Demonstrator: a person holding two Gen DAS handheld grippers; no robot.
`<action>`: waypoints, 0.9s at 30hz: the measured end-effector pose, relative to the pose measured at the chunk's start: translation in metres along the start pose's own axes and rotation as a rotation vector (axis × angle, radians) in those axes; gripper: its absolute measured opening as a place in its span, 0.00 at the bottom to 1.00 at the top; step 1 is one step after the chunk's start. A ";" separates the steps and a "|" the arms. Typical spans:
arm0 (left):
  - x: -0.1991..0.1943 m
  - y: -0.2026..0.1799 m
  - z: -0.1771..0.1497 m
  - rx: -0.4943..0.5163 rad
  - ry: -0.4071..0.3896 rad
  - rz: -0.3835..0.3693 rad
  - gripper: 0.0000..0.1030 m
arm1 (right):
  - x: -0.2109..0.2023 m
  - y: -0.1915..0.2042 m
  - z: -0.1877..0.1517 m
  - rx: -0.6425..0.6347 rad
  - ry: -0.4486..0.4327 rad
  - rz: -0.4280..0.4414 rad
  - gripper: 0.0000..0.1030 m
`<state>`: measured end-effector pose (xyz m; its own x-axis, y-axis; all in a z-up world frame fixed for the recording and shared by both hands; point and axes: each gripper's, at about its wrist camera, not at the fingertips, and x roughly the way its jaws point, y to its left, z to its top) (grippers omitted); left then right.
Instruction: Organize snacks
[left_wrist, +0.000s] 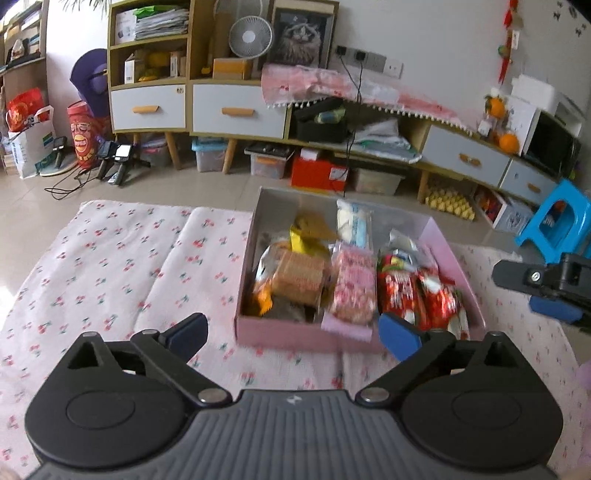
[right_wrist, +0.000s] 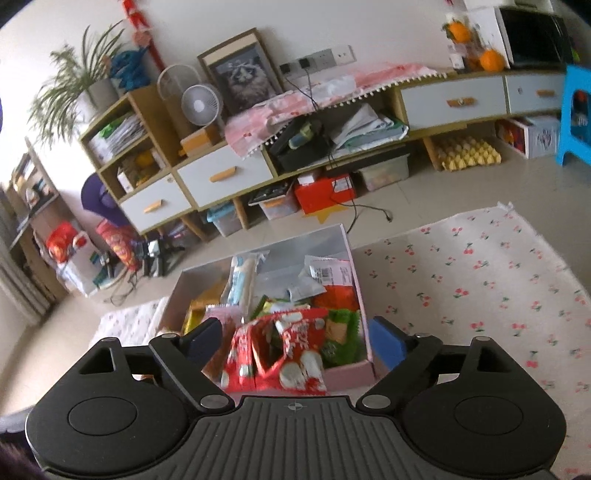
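We are holding the left gripper (left_wrist: 293, 334) with its tongs wide over the cherry-print cloth (left_wrist: 110, 266), just short of the rectangular pink cardboard box (left_wrist: 288, 334). Crinkly snack packets are lying inside: a ribbed brown biscuit pack (left_wrist: 301, 277), glossy red wrappers (left_wrist: 413, 291). We are hovering the right gripper (right_wrist: 295, 343) wide above them, cabinets (left_wrist: 236, 107) standing behind.

Soft daylight, brighter from the left; slight motion blur; fisheye bending at edges

Tiled floor (left_wrist: 110, 184) — low drawer cabinet (left_wrist: 236, 110)
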<state>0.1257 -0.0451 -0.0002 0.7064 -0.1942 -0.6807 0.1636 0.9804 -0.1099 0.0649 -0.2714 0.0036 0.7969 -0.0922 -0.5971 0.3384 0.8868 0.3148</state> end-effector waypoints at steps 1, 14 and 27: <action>-0.004 -0.001 -0.001 0.010 0.006 0.006 0.97 | -0.005 0.002 -0.001 -0.013 0.006 -0.007 0.88; -0.045 -0.010 -0.016 0.076 0.133 0.055 0.99 | -0.056 0.025 -0.020 -0.137 0.110 -0.090 0.97; -0.058 -0.007 -0.023 0.067 0.143 0.088 0.99 | -0.058 0.030 -0.043 -0.206 0.216 -0.172 0.97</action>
<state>0.0677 -0.0396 0.0240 0.6155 -0.0967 -0.7822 0.1545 0.9880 -0.0006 0.0067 -0.2202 0.0159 0.6047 -0.1699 -0.7782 0.3328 0.9415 0.0530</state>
